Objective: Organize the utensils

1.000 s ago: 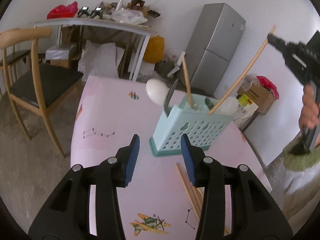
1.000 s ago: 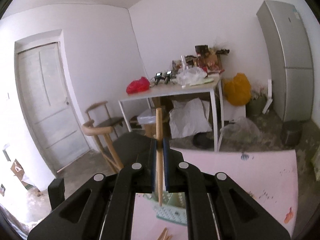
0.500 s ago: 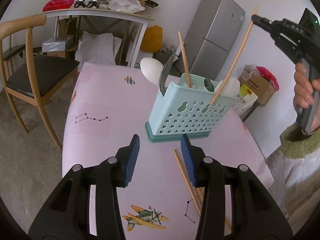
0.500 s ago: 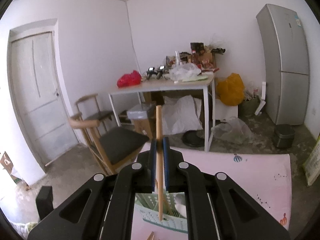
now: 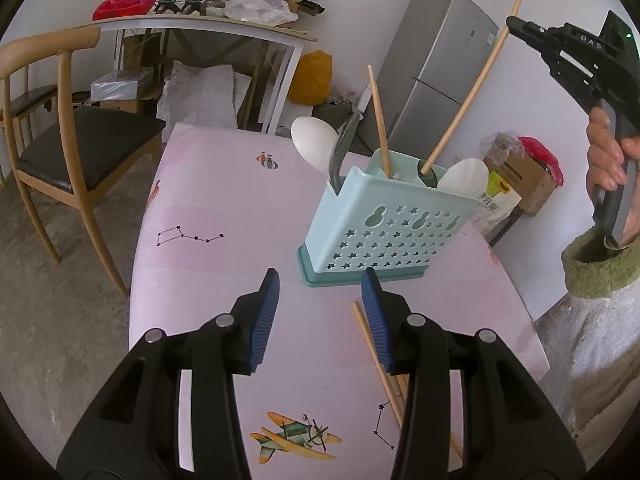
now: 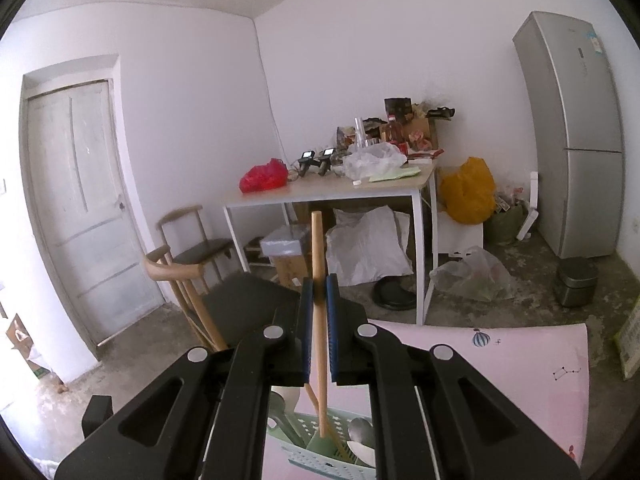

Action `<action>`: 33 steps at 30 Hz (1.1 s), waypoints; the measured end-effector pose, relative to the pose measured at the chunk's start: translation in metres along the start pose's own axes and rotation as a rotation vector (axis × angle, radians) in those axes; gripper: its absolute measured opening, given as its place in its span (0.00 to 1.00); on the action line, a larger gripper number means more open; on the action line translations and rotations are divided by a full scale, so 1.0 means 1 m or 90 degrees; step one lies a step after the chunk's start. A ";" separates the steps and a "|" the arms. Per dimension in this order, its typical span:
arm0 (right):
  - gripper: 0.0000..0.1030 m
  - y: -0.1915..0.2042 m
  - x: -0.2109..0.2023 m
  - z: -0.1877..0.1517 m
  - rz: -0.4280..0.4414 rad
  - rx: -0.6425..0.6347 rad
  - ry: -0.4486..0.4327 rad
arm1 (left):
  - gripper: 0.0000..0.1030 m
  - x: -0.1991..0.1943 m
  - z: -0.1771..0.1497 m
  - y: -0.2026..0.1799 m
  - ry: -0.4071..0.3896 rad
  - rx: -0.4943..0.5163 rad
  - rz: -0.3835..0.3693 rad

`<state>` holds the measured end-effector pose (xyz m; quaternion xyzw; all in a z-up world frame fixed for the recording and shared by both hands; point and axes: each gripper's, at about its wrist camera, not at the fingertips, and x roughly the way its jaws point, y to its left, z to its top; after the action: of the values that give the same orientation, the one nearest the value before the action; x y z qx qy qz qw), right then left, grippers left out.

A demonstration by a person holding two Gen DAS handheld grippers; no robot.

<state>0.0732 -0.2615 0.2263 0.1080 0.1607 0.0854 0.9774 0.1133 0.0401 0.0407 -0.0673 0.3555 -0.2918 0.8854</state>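
A light-blue utensil basket [image 5: 384, 224] stands on the pink table [image 5: 224, 208]. It holds white spoons, a grey utensil and one upright chopstick [image 5: 378, 120]. My right gripper [image 6: 319, 292] is shut on a second wooden chopstick [image 6: 318, 320]; its lower tip is inside the basket [image 6: 320, 456]. In the left wrist view this chopstick [image 5: 468, 92] leans up to the right gripper [image 5: 510, 26]. My left gripper [image 5: 318, 308] is open and empty, just in front of the basket. Loose chopsticks [image 5: 374, 360] lie on the table by its right finger.
A wooden chair [image 5: 60, 132] stands left of the table. A cluttered white desk [image 6: 332, 192], a grey fridge [image 6: 576, 136] and bags on the floor are behind. A cardboard box [image 5: 524, 176] sits to the right.
The right gripper has lowered its chopstick so the tip now sits inside the basket. The left gripper has drawn back a little from the basket, still open.
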 end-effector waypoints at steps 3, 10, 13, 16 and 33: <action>0.07 -0.002 0.008 -0.009 -0.019 -0.007 0.017 | 0.39 0.001 0.000 0.000 0.002 0.000 0.001; 0.07 -0.008 0.037 -0.052 -0.020 -0.010 0.126 | 0.39 0.001 0.000 -0.001 0.003 0.001 0.003; 0.08 -0.006 0.042 -0.068 -0.040 -0.021 0.162 | 0.39 0.002 0.000 -0.002 0.006 -0.001 0.003; 0.18 -0.013 0.036 -0.075 -0.047 -0.004 0.170 | 0.39 0.001 0.000 -0.002 0.007 0.000 0.004; 0.44 -0.051 -0.067 -0.135 -0.084 0.171 0.124 | 0.41 0.010 -0.014 -0.011 0.048 0.016 -0.022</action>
<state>-0.0280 -0.2996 0.1091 0.2177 0.2713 0.0088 0.9375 0.1047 0.0261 0.0280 -0.0513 0.3834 -0.3139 0.8671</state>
